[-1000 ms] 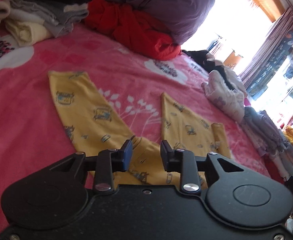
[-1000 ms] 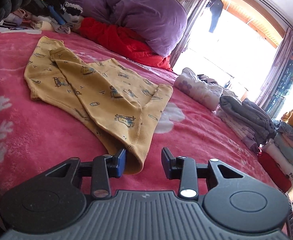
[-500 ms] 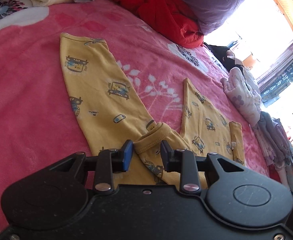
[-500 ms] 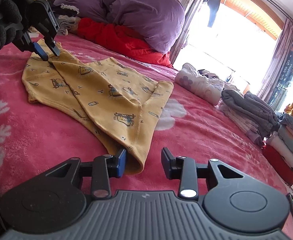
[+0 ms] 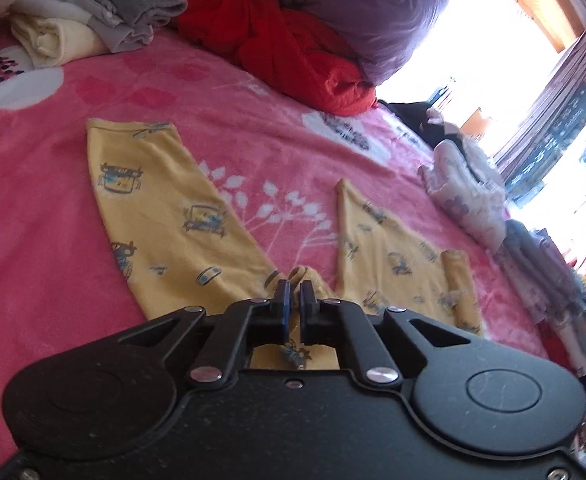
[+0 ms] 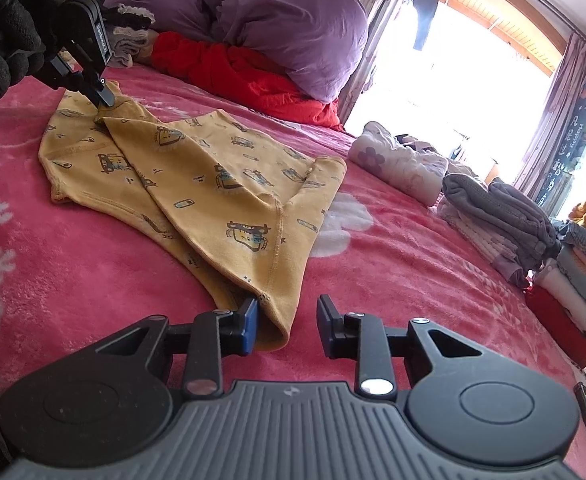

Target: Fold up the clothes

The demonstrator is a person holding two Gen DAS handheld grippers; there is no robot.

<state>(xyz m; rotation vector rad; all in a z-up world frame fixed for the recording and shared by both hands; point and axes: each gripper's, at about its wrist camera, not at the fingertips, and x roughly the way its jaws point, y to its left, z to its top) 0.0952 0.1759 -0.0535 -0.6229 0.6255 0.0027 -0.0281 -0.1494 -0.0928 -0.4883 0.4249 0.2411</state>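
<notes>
My pink blanket (image 6: 393, 264) carries the yellow printed garment (image 6: 213, 184), spread flat so its corners can be lifted. At ten o'clock my left gripper (image 5: 293, 294) has just clenched its hem; at six my right gripper (image 6: 287, 322), jaws closing, straddles the near corner without pinching it.

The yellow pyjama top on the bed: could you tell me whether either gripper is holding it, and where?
The left gripper is shut on the yellow top at a raised fold of its edge. The right gripper is open, with the near hem between its jaws, ungripped.
</notes>
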